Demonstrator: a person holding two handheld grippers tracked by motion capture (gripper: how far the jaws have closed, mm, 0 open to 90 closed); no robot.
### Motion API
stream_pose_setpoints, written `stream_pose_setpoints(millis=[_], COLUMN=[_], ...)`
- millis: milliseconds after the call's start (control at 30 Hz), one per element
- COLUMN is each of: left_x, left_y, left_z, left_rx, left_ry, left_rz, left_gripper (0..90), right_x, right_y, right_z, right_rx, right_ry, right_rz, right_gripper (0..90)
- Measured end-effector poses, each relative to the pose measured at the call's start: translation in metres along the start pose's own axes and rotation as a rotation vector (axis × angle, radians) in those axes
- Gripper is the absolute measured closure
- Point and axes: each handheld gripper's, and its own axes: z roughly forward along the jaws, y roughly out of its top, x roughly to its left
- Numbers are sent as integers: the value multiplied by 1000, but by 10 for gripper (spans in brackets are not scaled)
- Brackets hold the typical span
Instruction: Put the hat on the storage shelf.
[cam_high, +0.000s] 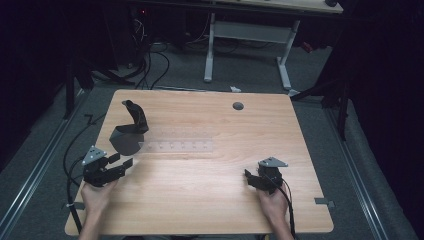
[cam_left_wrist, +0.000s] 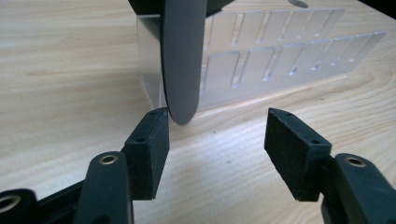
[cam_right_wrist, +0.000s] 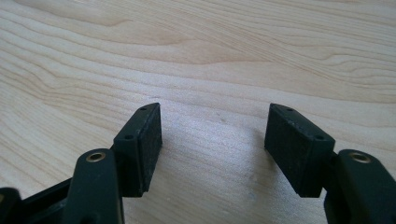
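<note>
A clear slotted rack (cam_high: 175, 146) lies across the wooden table (cam_high: 210, 200). A dark grey round plate (cam_high: 125, 142) stands on edge at the rack's left end, and a black curved piece (cam_high: 136, 117) rises just behind it. My left gripper (cam_high: 120, 162) is open just in front of the plate. In the left gripper view the plate's edge (cam_left_wrist: 182, 60) hangs right by the tip of the left pad (cam_left_wrist: 152, 149), not squeezed, with the rack (cam_left_wrist: 280, 56) beyond and my left gripper (cam_left_wrist: 217, 126) held wide. My right gripper (cam_high: 252, 180) rests open near the front right, with bare wood between its jaws (cam_right_wrist: 215, 123).
A round cable hole (cam_high: 238, 106) sits near the table's far edge. Beyond the table stand a white desk frame (cam_high: 210, 50) and loose cables (cam_high: 155, 65) on the floor. A grey tab (cam_high: 325, 202) sticks out at the front right edge.
</note>
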Motion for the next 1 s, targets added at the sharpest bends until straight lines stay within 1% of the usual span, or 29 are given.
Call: stream_pose_setpoints(millis=[167,367,500,533,667,700,733,800,1000], left_x=[-2,-3,-4,-5,-5,-5,-6,-8,-10], left_y=[-14,-33,-43,-45,-55,-58,-60,-64,-64], left_z=[-3,0,2,3,8,10,11,12,14], left_rx=[29,72,98,103,126,138,140,137,140], left_ry=[-3,15,27,30,58,69,72,83,90], left_rz=[9,33,67,70,117,137,151,193,180], left_gripper=[411,410,407,405,397,394,385,380,336], right_x=[0,0,0,0,0,0,0,0,0], right_y=[0,0,0,0,0,0,0,0,0], right_z=[0,0,0,0,0,0,0,0,0], right_rx=[0,0,0,0,0,0,0,0,0], right_ry=[0,0,0,0,0,0,0,0,0], right_rz=[0,0,0,0,0,0,0,0,0], right_gripper=[369,369,369,369,369,369,369,369,369])
